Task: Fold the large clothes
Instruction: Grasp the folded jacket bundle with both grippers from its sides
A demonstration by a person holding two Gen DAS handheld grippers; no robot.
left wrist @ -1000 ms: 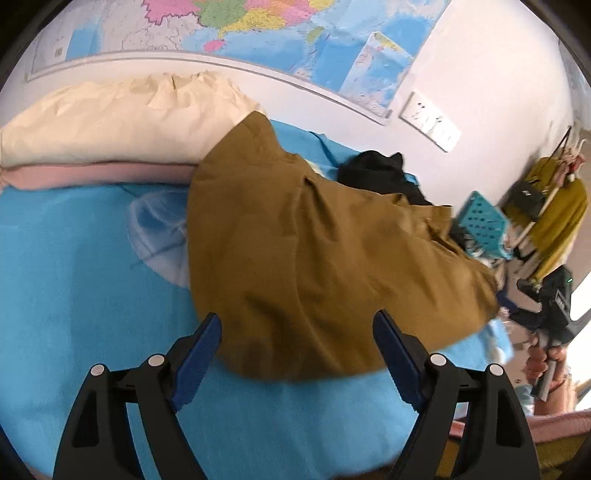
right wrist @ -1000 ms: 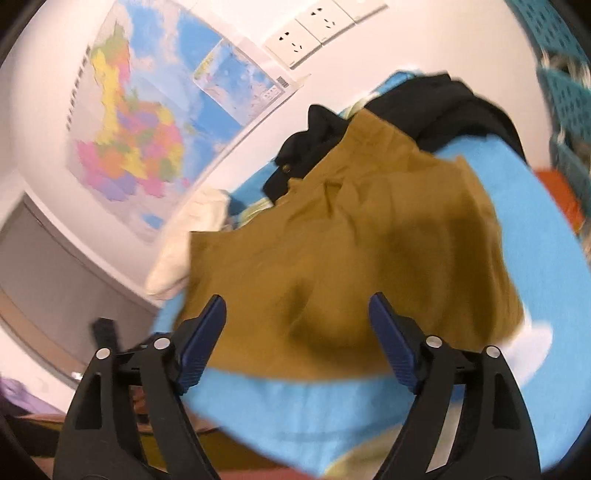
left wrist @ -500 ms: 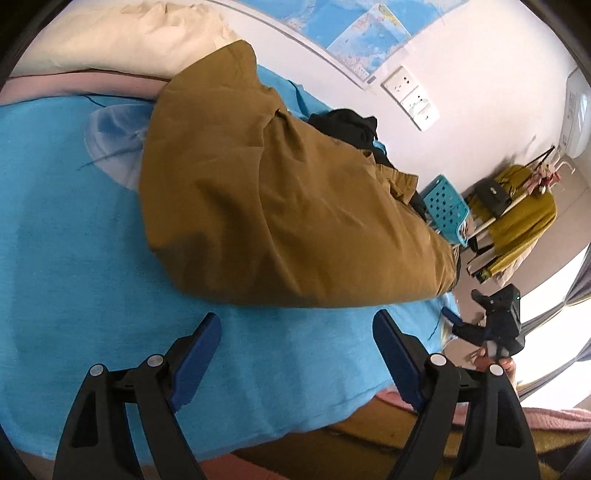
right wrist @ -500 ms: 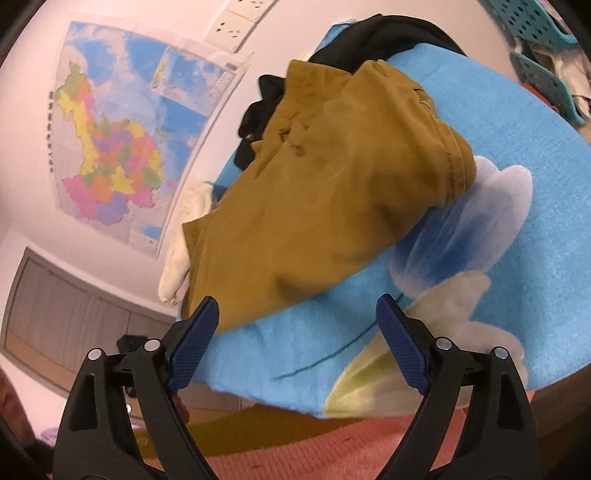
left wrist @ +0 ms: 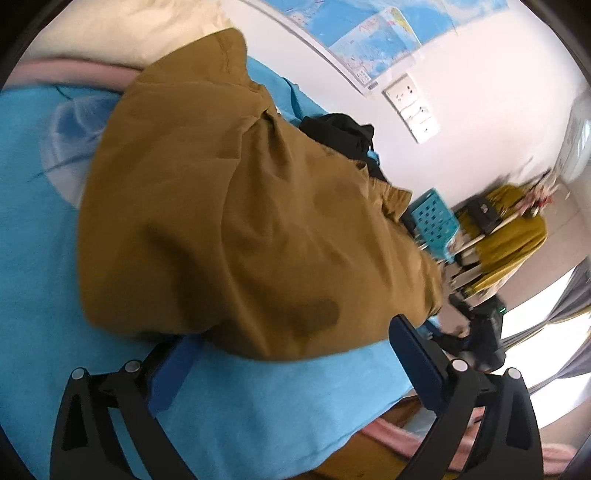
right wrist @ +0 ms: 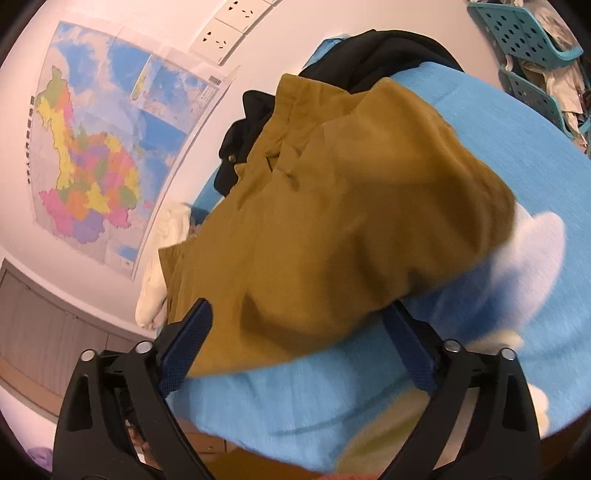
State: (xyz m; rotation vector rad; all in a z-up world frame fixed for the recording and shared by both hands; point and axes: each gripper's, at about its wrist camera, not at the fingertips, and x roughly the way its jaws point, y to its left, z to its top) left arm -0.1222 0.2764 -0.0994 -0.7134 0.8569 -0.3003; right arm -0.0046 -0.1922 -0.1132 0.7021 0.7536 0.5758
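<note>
The mustard-brown garment [left wrist: 251, 221] lay in a loose, rumpled heap on the blue blanket [left wrist: 258, 398], w/ its near hem facing both grippers. A black garment [left wrist: 340, 133] sat bunched behind it, touching its far side, toward the wall. Cream fabric [left wrist: 122, 33] and a pink layer [left wrist: 66, 70] were stacked at the blanket's far end, by the garment's far tip.

Left gripper [left wrist: 291, 354] sat low at the near hem, jaws opening & wide apart; the hem ran between the blue pads, nothing clamped. Right gripper [right wrist: 299, 339] was at the hem too, jaws opening, fabric edge between its fingers but not pinched. In the left wrist view the right gripper showed past the garment's right corner, blurred.

Bkgd: a wall map [right wrist: 96, 147], white sockets [right wrist: 229, 26], teal baskets [right wrist: 524, 29] and a yellow garment on a rack [left wrist: 513, 236].
</note>
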